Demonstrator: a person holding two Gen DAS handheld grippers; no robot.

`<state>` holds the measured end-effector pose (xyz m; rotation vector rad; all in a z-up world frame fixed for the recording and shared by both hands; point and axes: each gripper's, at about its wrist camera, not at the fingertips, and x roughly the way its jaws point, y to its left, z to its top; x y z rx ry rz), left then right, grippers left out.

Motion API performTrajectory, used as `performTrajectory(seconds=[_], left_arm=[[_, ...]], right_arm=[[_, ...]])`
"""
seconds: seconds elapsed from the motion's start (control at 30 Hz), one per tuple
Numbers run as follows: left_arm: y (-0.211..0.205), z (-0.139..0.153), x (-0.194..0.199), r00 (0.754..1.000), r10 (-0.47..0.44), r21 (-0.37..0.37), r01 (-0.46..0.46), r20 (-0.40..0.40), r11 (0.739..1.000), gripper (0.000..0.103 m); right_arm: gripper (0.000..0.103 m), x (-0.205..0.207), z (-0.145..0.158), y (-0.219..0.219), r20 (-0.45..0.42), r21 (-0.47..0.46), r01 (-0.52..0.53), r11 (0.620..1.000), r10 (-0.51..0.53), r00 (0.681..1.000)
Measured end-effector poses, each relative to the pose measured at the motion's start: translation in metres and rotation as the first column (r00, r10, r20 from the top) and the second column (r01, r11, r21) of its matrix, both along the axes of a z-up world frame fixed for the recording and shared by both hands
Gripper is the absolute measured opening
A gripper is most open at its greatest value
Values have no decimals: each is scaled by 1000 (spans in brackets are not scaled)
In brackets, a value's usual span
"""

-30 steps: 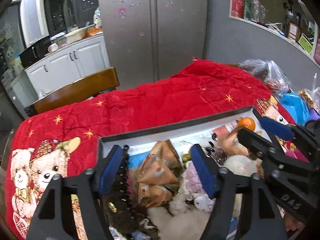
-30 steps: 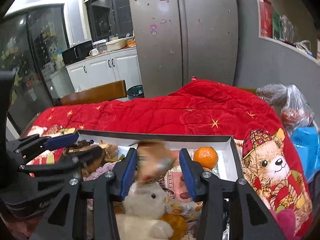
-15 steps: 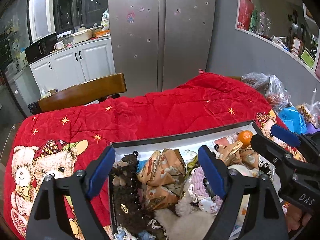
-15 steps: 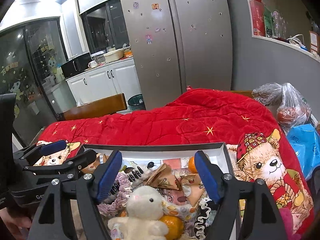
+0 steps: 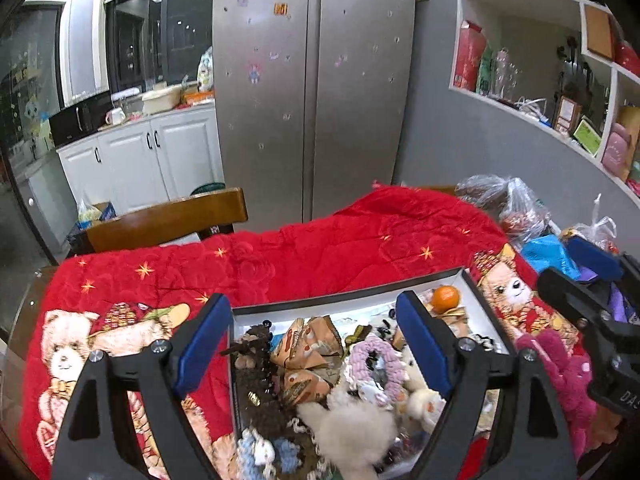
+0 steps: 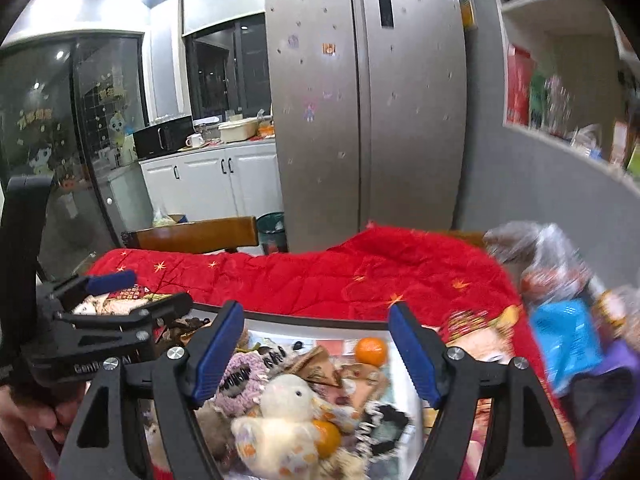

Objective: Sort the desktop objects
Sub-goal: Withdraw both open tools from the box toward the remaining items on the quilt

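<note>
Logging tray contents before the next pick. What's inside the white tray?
The tray holds an orange, brown snack packets, a purple knitted ring, white plush toys and a dark brown fuzzy item. Anything under that pile is covered.

Background's a proper lived-in kitchen: big steel double-door fridge [image 5: 314,88] covered in little stickers, white cabinets [image 5: 140,160] next to it with a black microwave [image 6: 162,136] and a mug [image 5: 114,116] on the counter. A wooden chair back [image 5: 168,220] pokes up behind the red teddy-bear quilt [image 5: 320,248]. On the right there's a wall shelf [image 5: 532,92] stuffed with boxes, plus a knotted clear plastic bag [image 5: 508,204] and a small bin [image 6: 272,230] beside the fridge.
</note>
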<state>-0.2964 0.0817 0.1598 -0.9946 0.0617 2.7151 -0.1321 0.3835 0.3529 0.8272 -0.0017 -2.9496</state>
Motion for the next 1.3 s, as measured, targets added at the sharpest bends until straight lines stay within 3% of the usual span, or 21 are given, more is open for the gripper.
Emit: performTrajectory(seconds=[0.17, 0.43, 0.67, 0.77, 0.9, 1.07, 1.17, 1.3], left_arm=[[-6, 22, 45, 999, -51, 37, 51, -16, 998, 94], [-14, 29, 124, 1000, -3, 30, 3, -13, 1000, 94], [-5, 5, 195, 999, 10, -9, -10, -40, 1000, 94], [-2, -13, 212, 998, 21, 14, -20, -62, 1000, 97], [5, -48, 208, 997, -73, 114, 69, 36, 991, 97], [18, -69, 208, 994, -87, 72, 82, 66, 994, 97], [23, -73, 209, 991, -114, 79, 108, 69, 991, 97], [29, -81, 207, 989, -125, 74, 119, 83, 990, 97]], right_arm=[[77, 53, 31, 3, -87, 105, 75, 992, -66, 994], [81, 129, 50, 31, -154, 71, 137, 988, -125, 980], [81, 162, 19, 41, -132, 3, 116, 993, -115, 985], [82, 170, -4, 39, -123, -11, 61, 998, -62, 990], [82, 161, -32, 43, -46, -56, 38, 998, -41, 998], [82, 154, -45, 60, -9, -116, 63, 991, -64, 998], [82, 153, -52, 67, 14, -112, 89, 990, -88, 996], [82, 153, -61, 78, 46, -174, 86, 981, -79, 996]])
